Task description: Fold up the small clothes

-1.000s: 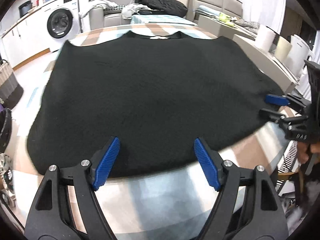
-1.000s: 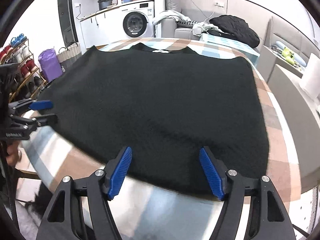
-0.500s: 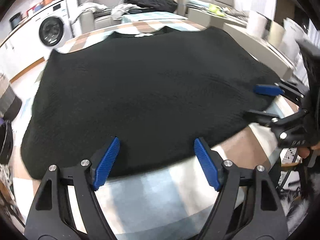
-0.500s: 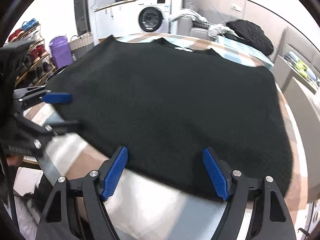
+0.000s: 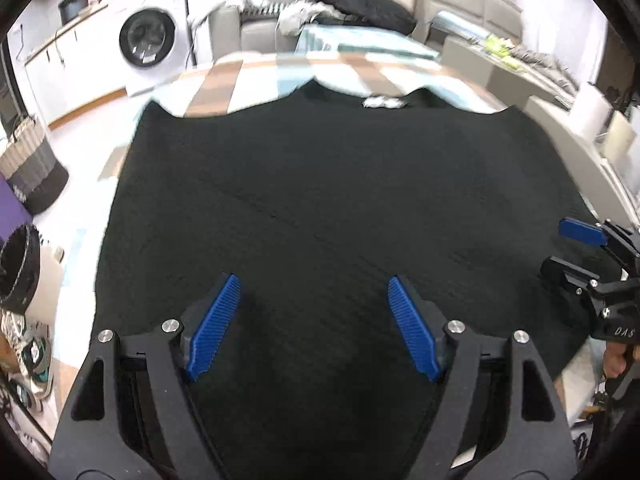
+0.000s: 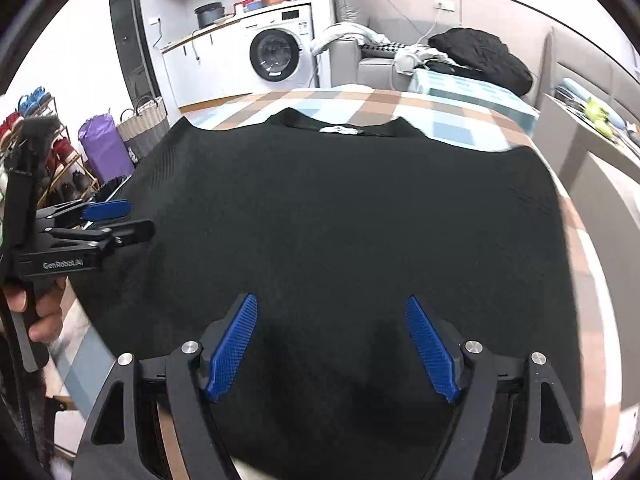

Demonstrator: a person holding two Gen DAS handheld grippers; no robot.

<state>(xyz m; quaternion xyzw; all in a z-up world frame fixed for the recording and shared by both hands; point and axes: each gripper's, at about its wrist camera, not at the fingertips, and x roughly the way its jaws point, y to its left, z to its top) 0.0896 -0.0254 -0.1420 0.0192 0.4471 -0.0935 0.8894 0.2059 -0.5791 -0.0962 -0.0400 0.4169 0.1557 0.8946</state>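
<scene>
A black knit garment (image 5: 328, 208) lies flat on a table with a checked cloth (image 5: 256, 80), its collar with a white label (image 5: 382, 102) at the far side. It also shows in the right wrist view (image 6: 344, 220). My left gripper (image 5: 314, 326) is open over the garment's near hem, towards its left side. My right gripper (image 6: 332, 346) is open over the near hem, towards its right side. Each gripper shows at the edge of the other's view, the right one (image 5: 576, 248) and the left one (image 6: 116, 220), both open above the cloth.
A washing machine (image 6: 280, 54) and counter stand at the back. A sofa with a dark pile of clothes (image 6: 480, 56) is behind the table. Baskets (image 6: 142, 128), a purple bag (image 6: 102, 148) and a shoe rack stand on the floor at left.
Both grippers have moved forward from the table's near edge and now sit over the garment's hem. Both stay open.
</scene>
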